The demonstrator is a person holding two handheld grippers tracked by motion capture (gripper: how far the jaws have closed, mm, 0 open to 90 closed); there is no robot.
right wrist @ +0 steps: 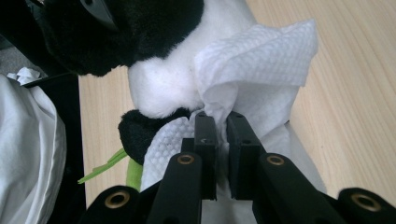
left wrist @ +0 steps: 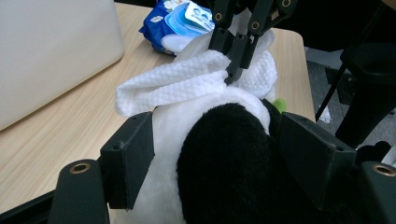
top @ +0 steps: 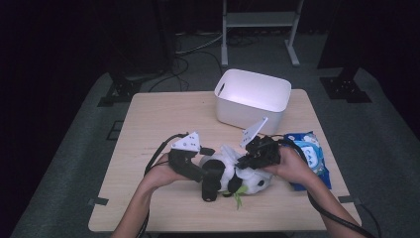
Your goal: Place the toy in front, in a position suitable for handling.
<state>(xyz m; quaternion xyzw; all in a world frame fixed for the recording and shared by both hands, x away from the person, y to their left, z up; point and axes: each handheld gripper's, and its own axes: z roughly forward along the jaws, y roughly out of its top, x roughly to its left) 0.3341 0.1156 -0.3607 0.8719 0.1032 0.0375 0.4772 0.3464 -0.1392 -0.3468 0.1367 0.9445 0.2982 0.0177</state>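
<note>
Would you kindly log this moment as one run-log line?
left gripper: around panda plush | right gripper: shut on white wipe, against plush | wipes pack: beside | white bin: behind

The plush panda (top: 230,173) is black and white with a green sprig – the wipe (left wrist: 187,79) on it is white, dimpled. The wipes pack (top: 309,148) is blue and white; the bin (top: 252,96) white.

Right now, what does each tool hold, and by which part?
Right tool: white wipe, pinched at a bunched fold. Left tool: panda plush, around its black-and-white body.
</note>
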